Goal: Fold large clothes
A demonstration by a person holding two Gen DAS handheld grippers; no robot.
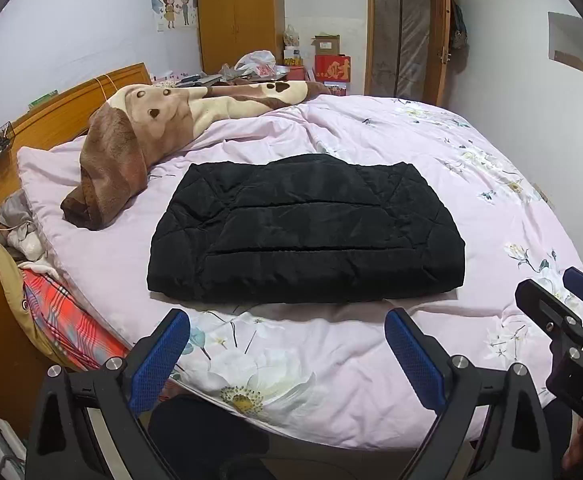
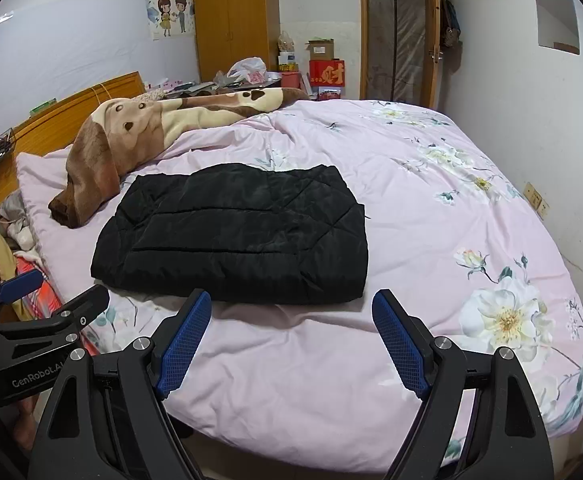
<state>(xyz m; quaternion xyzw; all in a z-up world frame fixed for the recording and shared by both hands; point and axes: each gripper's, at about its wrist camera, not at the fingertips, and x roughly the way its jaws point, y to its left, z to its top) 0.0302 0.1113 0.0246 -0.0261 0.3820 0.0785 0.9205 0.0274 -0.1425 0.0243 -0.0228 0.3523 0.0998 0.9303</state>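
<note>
Black quilted jacket point(image 1: 305, 232): folded, mid-bed. Left gripper point(image 1: 287, 354) and right gripper point(image 2: 291, 338): fingers apart, empty. Advice: square edges gently.

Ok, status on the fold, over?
Left gripper and right gripper open, empty. Black jacket folded flat on quilt. Brown blanket alongside, not obstructing.

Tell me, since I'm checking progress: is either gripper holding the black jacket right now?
No. The left gripper and right gripper are both open, short of the folded black jacket on the bed.
</note>
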